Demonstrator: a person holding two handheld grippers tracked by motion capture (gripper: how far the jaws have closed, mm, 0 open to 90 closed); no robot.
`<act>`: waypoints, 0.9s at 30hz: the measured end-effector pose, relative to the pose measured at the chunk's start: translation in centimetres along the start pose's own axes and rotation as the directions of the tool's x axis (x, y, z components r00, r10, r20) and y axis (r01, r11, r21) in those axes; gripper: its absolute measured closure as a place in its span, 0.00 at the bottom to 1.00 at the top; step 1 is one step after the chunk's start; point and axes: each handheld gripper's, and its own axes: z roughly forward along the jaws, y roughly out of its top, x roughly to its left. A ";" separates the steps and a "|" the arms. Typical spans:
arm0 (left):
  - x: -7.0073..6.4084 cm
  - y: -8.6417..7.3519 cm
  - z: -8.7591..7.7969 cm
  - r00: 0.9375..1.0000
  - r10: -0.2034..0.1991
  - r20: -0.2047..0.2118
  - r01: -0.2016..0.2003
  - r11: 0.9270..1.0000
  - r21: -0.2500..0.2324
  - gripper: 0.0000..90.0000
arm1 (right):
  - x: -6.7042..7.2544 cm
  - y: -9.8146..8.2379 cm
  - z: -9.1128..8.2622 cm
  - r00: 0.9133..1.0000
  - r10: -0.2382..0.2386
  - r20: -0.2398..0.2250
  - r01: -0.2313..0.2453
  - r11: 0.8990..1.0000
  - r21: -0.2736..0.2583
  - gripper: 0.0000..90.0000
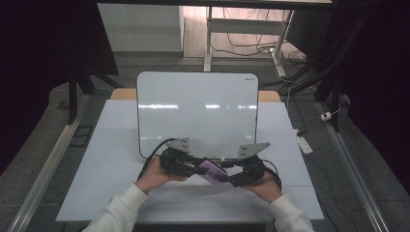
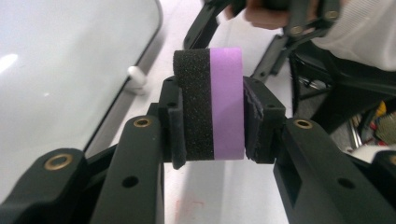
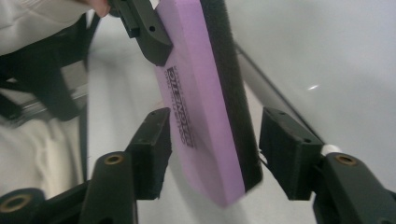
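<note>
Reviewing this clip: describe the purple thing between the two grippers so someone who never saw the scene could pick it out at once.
Start at the whiteboard lying on the pale table; just in front of its near edge the left gripper and the right gripper meet. The left gripper is clamped on the whiteboard eraser, with the right gripper's jaws either side of its free end. It is a flat purple foam block with a black felt face.

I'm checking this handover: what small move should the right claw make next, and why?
Probably close the right claw onto the purple eraser. Its jaws straddle the eraser's free end with a gap on the felt side, while the left claw clamps the other end.
</note>
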 end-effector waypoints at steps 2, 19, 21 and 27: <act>-0.3 0.1 0.1 0.999 0.035 0.007 -0.035 0.999 0.010 0.70 | 0.1 0.1 0.2 1.000 -0.002 -0.025 0.002 1.000 0.005 0.57; -1.0 -0.9 -2.1 0.975 -0.088 -0.206 0.070 0.993 -0.094 0.24 | 1.1 0.7 -1.7 0.991 -0.010 0.130 0.024 0.994 -0.104 0.72; -1.2 -1.6 -2.8 0.959 -0.112 -0.262 0.091 0.992 -0.089 0.23 | 1.2 1.0 -2.5 0.976 -0.007 0.216 0.037 0.991 -0.132 0.72; -2.0 -4.6 -5.6 0.917 -0.182 -0.355 0.160 0.983 -0.091 0.22 | 1.1 2.4 -5.4 0.904 0.043 0.425 0.053 0.976 -0.211 0.72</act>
